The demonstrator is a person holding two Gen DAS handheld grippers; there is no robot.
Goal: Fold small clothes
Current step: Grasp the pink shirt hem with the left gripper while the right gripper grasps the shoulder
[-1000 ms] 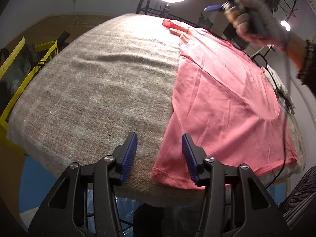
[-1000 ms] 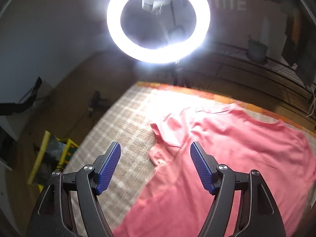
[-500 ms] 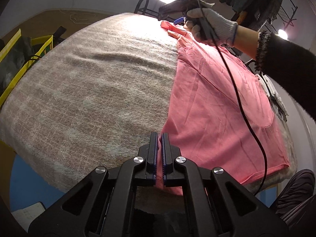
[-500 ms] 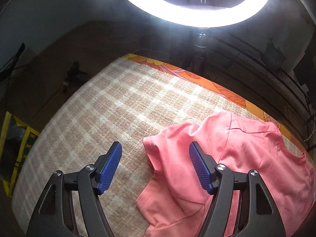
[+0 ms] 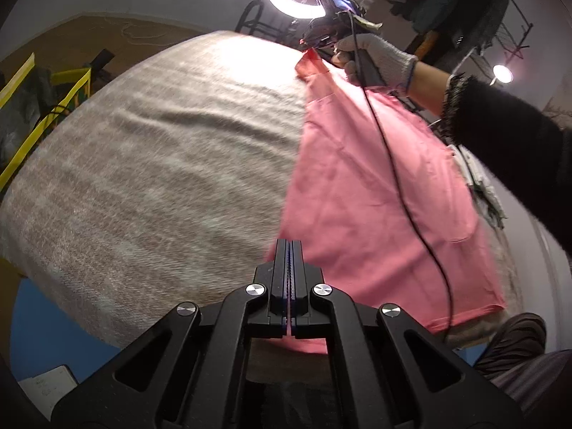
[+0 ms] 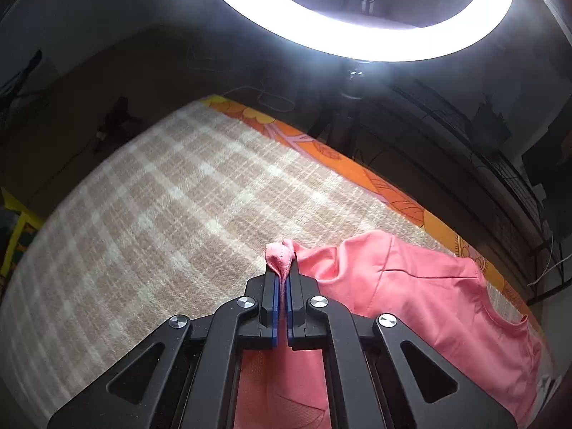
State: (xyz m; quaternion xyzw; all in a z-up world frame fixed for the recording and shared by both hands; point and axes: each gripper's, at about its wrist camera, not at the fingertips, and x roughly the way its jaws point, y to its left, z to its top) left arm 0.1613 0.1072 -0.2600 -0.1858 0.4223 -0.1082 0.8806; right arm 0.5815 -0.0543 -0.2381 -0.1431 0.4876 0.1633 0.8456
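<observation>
A pink t-shirt [image 5: 375, 186] lies spread on a beige checked blanket [image 5: 161, 164]. My left gripper [image 5: 290, 250] is shut on the shirt's near bottom corner at its left edge. My right gripper [image 6: 282, 271] is shut on the far sleeve of the shirt [image 6: 429, 286], with a fold of pink cloth bunched between its blue pads. In the left wrist view the right gripper [image 5: 318, 44] is at the shirt's far corner, held by a gloved hand [image 5: 379, 60], and its cable trails across the shirt.
A ring light [image 6: 357, 28] stands on a tripod beyond the blanket's far edge. An orange patterned cloth [image 6: 357, 175] borders the blanket there. A yellow frame [image 5: 43, 107] stands at the left. A clothes rack [image 5: 464, 7] is at the back right.
My left gripper closed on the shirt's bottom corner. My right gripper came down to the far sleeve and closed on it, gathering the cloth.
</observation>
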